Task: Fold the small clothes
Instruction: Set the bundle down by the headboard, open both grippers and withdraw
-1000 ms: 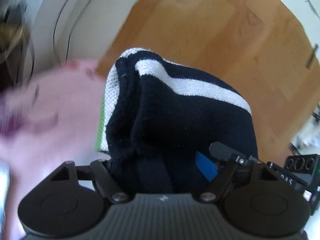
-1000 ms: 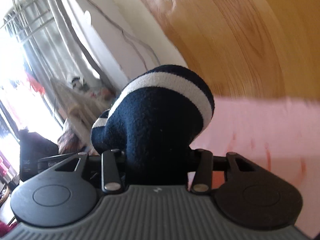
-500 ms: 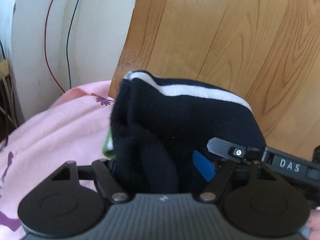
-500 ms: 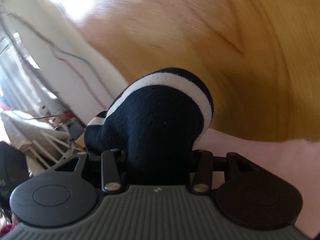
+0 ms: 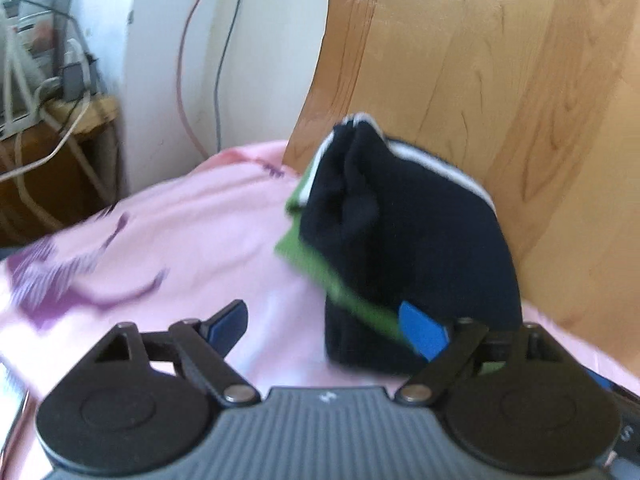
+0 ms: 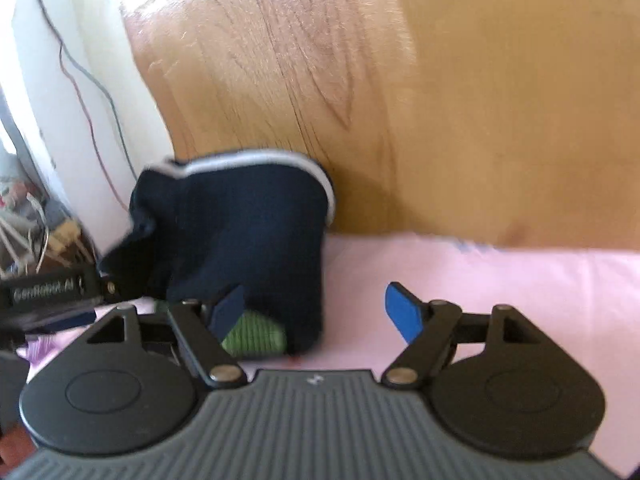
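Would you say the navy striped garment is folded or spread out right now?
Folded: the navy garment sits as a compact bundle on the pink sheet, both tongs open around it.

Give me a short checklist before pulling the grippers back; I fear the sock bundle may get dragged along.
1. Left gripper open: ok.
2. Right gripper open: ok.
3. Sock bundle resting on the pink sheet: ok.
4. Left gripper's blue pads free of the bundle: not ok, one touches it.
5. Right gripper's pads free: cannot tell, one overlaps the bundle.
6. Bundle stays folded: cannot tell; green layer sticks out.
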Available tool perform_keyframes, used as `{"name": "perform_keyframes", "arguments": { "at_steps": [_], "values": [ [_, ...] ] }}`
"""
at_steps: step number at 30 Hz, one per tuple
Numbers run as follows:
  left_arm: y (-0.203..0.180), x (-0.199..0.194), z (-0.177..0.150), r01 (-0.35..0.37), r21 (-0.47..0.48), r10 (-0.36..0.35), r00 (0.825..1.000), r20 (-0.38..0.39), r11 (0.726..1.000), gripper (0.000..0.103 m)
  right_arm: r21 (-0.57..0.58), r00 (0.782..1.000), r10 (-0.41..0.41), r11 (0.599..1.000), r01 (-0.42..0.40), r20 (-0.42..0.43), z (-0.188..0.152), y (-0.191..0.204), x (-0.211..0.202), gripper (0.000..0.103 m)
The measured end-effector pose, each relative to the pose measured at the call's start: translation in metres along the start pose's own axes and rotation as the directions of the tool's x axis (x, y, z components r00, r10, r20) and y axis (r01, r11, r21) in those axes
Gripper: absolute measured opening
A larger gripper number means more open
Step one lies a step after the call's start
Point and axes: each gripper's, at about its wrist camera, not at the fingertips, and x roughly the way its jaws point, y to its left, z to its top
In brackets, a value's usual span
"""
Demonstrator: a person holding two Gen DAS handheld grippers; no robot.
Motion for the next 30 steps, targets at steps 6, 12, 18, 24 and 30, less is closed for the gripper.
{"name": "perform_keyframes", "arguments": {
  "at_steps": [6, 12, 18, 24, 30],
  "values": [
    [-0.003, -0.034, -0.059, -0.036, 0.018, 0.036, 0.999, -0.029, 0.999, 0.087, -0.017, 0.999, -0.033, 0.999, 0.033, -0.023, -0.050, -0.013, -0.060, 0.080],
    [-0.015, -0.066, -0.101, -0.081, 0.079, 0.081, 0.997, 0.009, 0.994, 0.090, -0.084, 0.998, -0.069, 0.994, 0.069, -0.002, -0.073, -0.009, -0.096, 0.081],
    [-0.028, -0.086, -0.124, -0.127, 0.088, 0.124, 0.992, 0.035, 0.988, 0.091, -0.078, 0.997, -0.066, 0.995, 0.070, 0.046, -0.091, -0.017, -0.126, 0.085],
    [-0.039, -0.095, -0.133, -0.177, 0.128, 0.167, 0.982, 0.087, 0.976, 0.091, -0.055, 0.998, -0.058, 0.997, 0.059, 0.021, -0.094, -0.023, -0.127, 0.085],
    [-0.037, -0.095, -0.133, -0.185, 0.115, 0.174, 0.980, 0.096, 0.976, 0.091, -0.020, 0.998, -0.062, 0.998, 0.061, -0.008, -0.098, -0.029, -0.128, 0.086]
  ]
}}
